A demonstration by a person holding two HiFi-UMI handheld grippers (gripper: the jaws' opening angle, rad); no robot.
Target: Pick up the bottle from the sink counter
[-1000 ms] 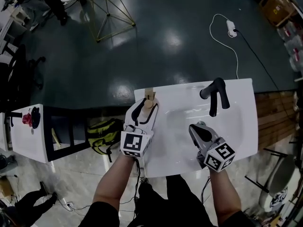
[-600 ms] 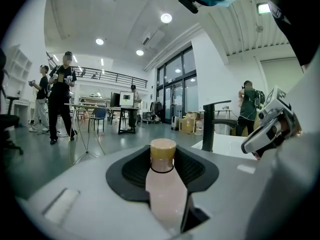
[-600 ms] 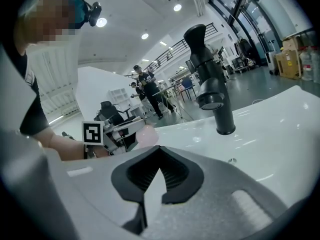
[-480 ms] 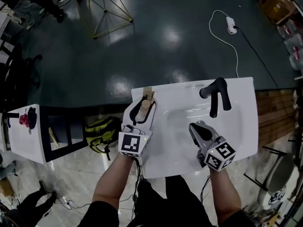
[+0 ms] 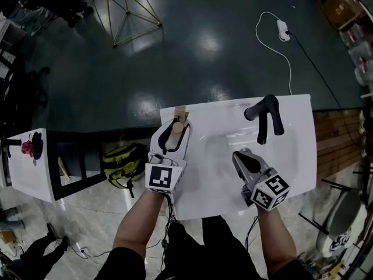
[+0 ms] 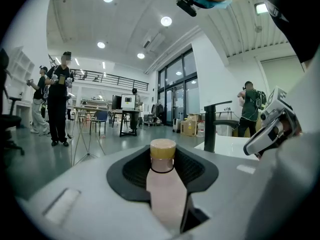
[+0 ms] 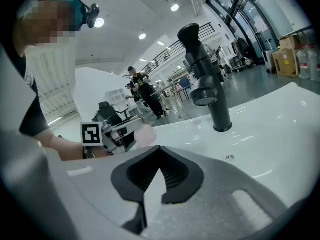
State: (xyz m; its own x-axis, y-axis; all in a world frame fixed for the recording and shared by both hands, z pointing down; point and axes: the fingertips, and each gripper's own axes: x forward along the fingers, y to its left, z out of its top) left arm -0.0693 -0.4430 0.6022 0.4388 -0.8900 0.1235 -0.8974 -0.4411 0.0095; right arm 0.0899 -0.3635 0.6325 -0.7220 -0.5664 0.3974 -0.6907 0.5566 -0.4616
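In the head view the bottle (image 5: pixel 178 126) stands at the sink counter's (image 5: pixel 291 168) far left corner, inside the left gripper (image 5: pixel 175 134), with the right gripper (image 5: pixel 242 157) well apart. In the left gripper view it stands straight up between jaws that have just been closing and now squeeze it, so I think it should go straight up. In the right gripper view the jaws are together on nothing.

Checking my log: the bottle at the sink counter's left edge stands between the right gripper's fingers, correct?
No: the bottle stands between the left gripper's fingers, which have just been closing round it, at the sink counter's left edge. The left gripper view shows it.
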